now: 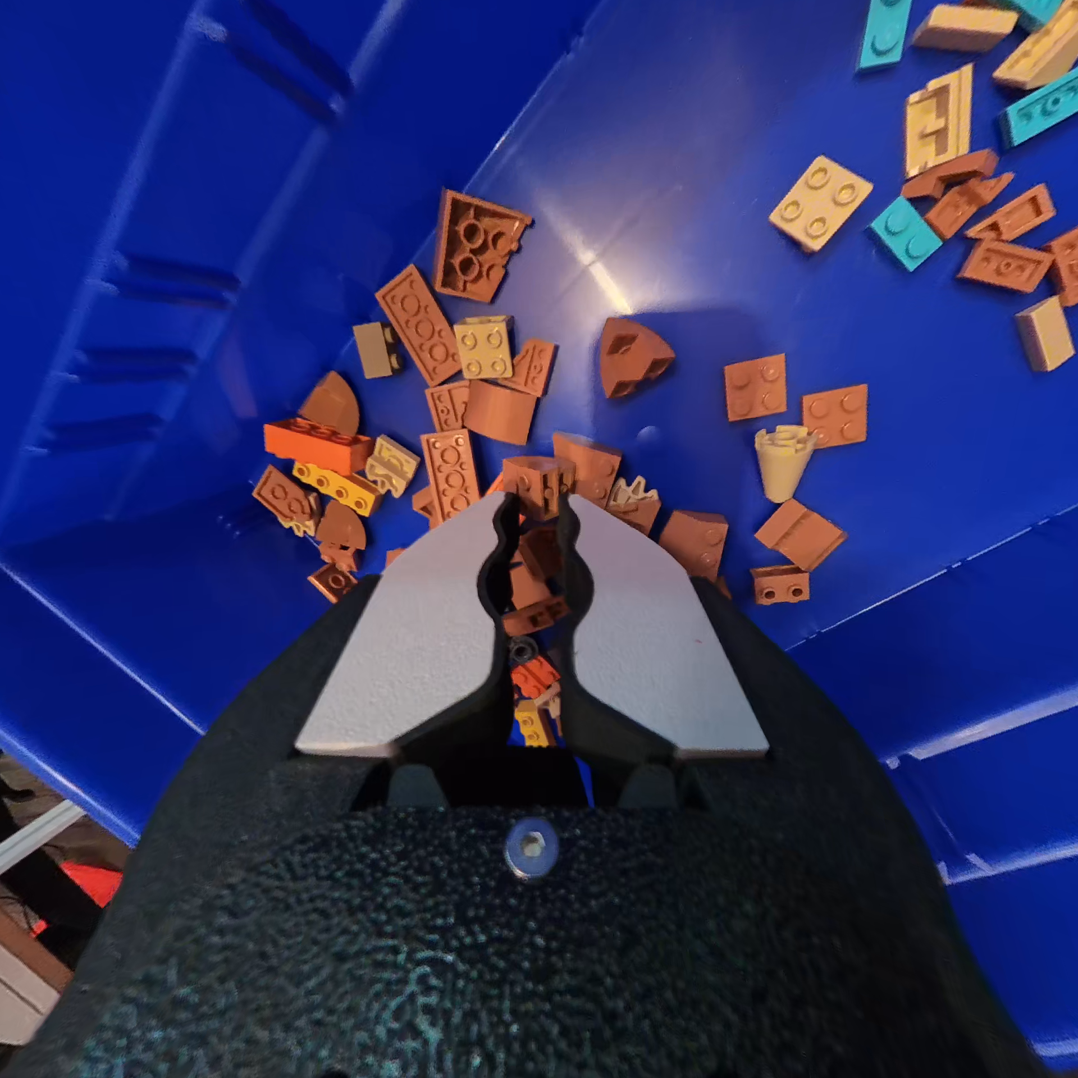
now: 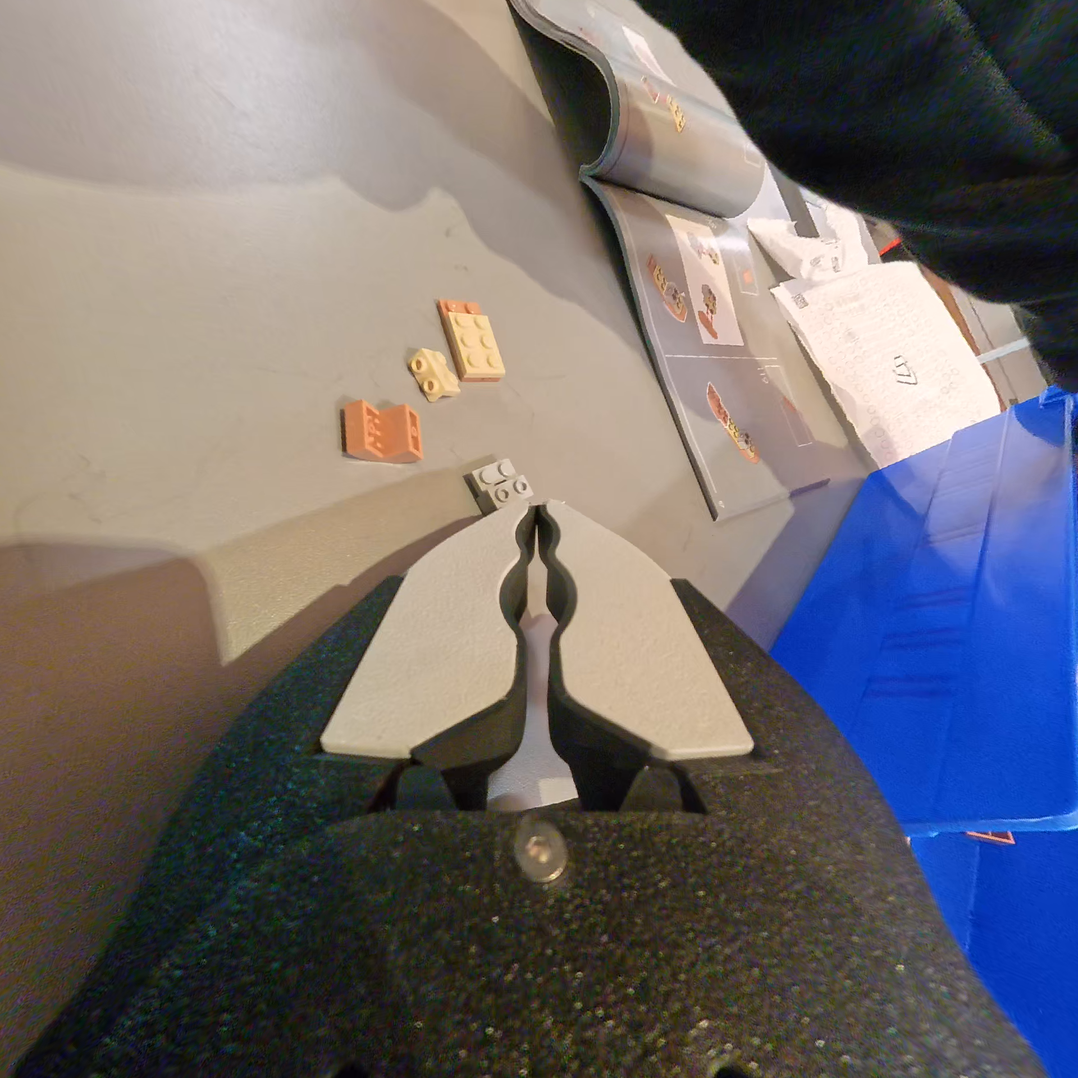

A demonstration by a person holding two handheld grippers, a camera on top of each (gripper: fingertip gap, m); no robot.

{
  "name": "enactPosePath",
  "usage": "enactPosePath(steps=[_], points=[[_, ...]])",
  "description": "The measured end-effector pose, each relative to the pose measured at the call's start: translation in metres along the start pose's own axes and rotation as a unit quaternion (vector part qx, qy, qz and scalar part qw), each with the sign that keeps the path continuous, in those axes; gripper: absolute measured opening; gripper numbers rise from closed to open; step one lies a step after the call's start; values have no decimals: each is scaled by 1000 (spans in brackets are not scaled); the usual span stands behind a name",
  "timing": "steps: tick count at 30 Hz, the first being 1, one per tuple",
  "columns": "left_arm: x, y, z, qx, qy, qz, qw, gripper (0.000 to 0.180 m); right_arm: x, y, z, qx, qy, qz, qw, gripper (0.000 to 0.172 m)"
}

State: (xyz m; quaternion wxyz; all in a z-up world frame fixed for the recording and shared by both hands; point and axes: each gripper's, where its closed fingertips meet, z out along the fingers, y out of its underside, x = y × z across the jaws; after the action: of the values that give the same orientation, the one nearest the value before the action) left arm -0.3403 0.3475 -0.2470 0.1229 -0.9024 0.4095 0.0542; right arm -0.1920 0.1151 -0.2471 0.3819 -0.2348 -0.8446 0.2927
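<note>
On my grey table [image 2: 233, 245] I count four loose brick pieces: one brown [image 2: 380, 436], one tan bracket [image 2: 431, 374], one tan-on-brown plate [image 2: 471, 341], one grey [image 2: 501, 484]; one open booklet [image 2: 688, 280], one blue bin [image 2: 945, 612]

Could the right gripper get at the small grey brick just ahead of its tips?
Probably yes: the right gripper sits shut beside the grey brick on the bare table, nothing between; its jaws must open first.

My left view is bright and saturated, with white glare streaks on the blue bin [image 1: 612, 280] floor and soft blur at the bent edges. My right view is dimmer and warmer; long soft shadows cross the grey table [image 2: 233, 262], and its corners smear
</note>
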Motion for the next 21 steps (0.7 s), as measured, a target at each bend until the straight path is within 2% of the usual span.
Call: enactPosePath(steps=[4,11,14,17,21], points=[[4,2,-3,7,17,-13,1000,18,0,0,0,0,0,-1,1000,0],[-11,11,-16,11,-11,-34,999,22,0,0,0,0,0,-1,1000,0],[-7,22,-11,-34,-4,-26,999,26,0,0,0,0,0,0,1000,0],[-20,31,-7,-66,-45,-14,997,27,0,0,1,0,0,-1,1000,0],[-30,22,-4,-34,-47,-27,998,26,0,0,1,0,0,-2,1000,0]])
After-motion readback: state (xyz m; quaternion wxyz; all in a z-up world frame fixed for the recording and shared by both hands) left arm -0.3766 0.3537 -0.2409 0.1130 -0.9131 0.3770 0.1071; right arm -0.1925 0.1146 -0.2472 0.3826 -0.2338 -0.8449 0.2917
